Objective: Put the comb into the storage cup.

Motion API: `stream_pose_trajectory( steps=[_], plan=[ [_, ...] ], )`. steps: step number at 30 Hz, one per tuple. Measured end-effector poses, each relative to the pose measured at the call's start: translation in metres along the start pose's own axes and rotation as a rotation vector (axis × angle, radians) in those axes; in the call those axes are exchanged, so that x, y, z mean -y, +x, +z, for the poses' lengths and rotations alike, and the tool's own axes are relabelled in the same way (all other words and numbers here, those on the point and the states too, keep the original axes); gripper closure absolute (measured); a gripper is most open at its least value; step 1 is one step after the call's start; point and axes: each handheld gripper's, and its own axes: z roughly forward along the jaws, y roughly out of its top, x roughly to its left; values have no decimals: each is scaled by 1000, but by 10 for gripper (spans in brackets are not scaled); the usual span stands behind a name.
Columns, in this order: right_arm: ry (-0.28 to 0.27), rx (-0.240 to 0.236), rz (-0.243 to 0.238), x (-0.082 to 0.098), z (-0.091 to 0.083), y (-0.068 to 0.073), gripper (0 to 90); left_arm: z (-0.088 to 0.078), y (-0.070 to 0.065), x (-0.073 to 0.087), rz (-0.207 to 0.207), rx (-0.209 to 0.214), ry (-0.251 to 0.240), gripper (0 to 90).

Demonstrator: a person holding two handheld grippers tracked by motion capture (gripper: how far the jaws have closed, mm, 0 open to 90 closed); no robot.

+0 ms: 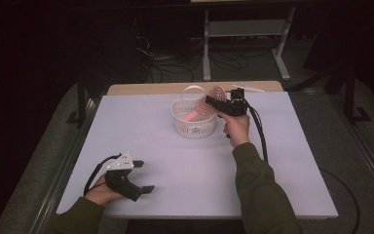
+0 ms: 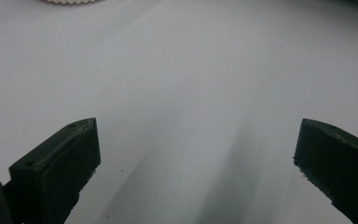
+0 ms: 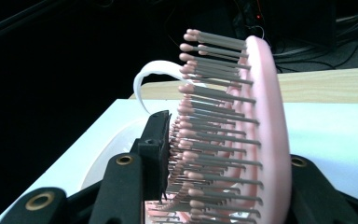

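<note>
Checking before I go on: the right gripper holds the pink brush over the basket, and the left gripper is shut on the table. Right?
Not quite. The left gripper is open: in the left gripper view its jaws stand wide apart with bare table between them. The rest holds: the right gripper grips the pink brush over the basket, as the high view shows.

White counter (image 1: 185,170), matte top, wooden strip along far edge. White slotted basket (image 1: 193,124) stands on it toward the far middle. A thin white stick (image 1: 248,87) lies on the wooden strip, far right.
</note>
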Motion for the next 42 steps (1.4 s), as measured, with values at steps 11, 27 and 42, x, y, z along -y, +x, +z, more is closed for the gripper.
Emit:
stream_pose_trajectory(
  steps=[11,27,42],
  plan=[
    [4,15,3,0,1,-1,561,0,0,0,1,1,2,5],
    [4,55,-4,2,-2,-4,490,0,0,0,-1,2,3,5],
    [32,122,-118,0,-10,-3,329,1,0,0,-5,0,5,5]
  ],
)
